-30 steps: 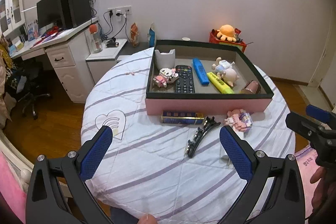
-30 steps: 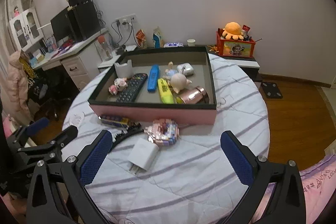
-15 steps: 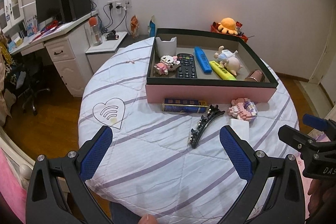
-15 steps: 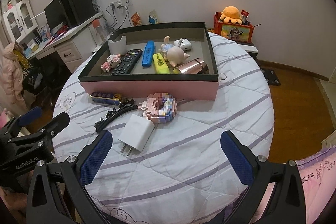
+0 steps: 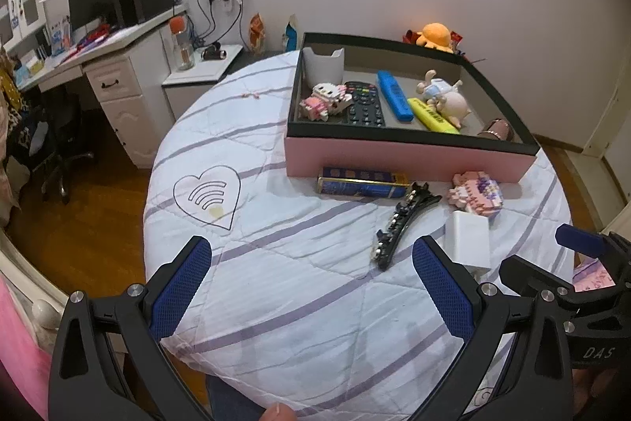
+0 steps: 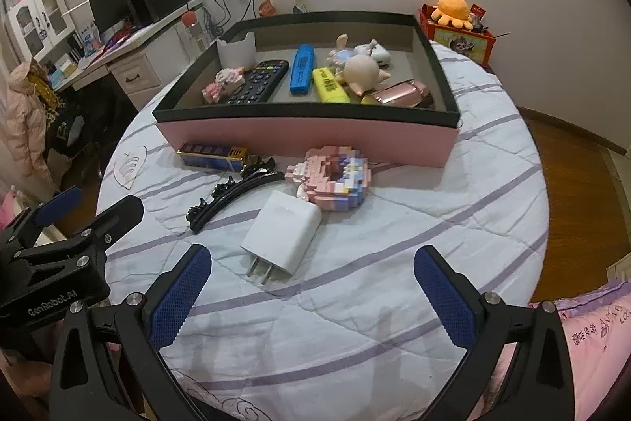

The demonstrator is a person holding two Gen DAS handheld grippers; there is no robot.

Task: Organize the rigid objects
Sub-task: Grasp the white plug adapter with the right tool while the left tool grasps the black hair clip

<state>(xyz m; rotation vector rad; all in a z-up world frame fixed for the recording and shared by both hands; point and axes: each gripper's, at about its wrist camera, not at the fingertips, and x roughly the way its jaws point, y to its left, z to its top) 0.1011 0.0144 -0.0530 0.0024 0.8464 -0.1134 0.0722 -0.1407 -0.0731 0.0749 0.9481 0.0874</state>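
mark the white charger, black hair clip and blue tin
white charger (image 6: 282, 232), right wrist view, its flat top face.
black hair clip (image 6: 232, 193), right wrist view, mid-body.
blue tin (image 5: 361, 183), left wrist view, long side face.

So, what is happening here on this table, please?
A person is tidying small things into a pink box with a black rim. Both tongs, left and right, are open and hold nothing, hovering over the round table. A remote control, two highlighters and some toys are already in the box. Four things lie outside in front of it: a white charger plug, a black hair clip, a block-built doughnut and a blue tin.
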